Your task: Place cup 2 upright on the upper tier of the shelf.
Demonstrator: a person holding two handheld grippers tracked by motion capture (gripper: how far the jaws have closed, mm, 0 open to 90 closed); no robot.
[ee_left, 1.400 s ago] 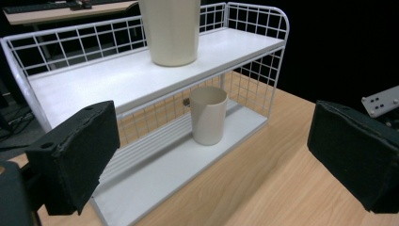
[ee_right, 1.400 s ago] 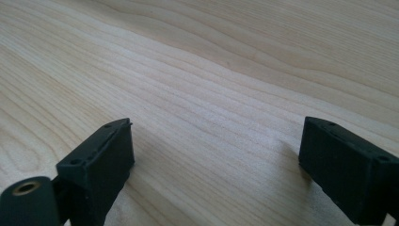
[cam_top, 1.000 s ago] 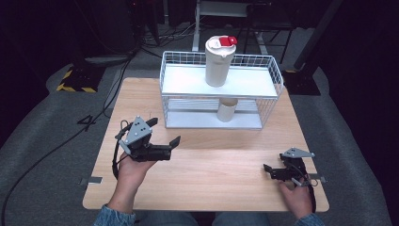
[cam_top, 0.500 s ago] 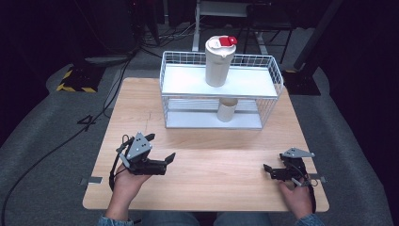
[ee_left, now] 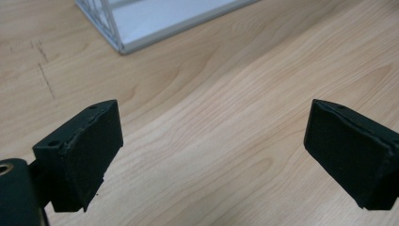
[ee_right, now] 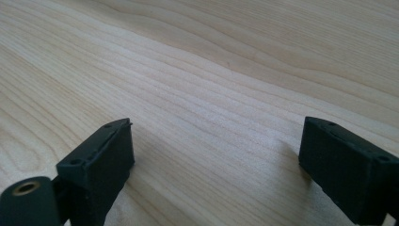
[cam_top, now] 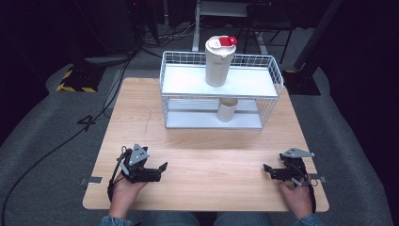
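Grippers rest low near our edge of the wooden table [cam_top: 202, 141]. Our left gripper [cam_top: 159, 171] is spread wide and empty; ahead and to its right stands the wire shelf rack [cam_top: 270, 77], holding a white tumbler with a red lid [cam_top: 219, 61] above a smaller cup [cam_top: 227, 109]. Our right gripper [cam_top: 269, 171] gapes empty too. We judge open tabletop ahead; reach level, clear of the rack's wire rim.

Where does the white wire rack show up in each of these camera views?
High view: white wire rack at top centre, on the table's far half.
Left gripper view: its bottom corner at the top edge.
Right gripper view: not in it.
Shared landmark: the wooden table.
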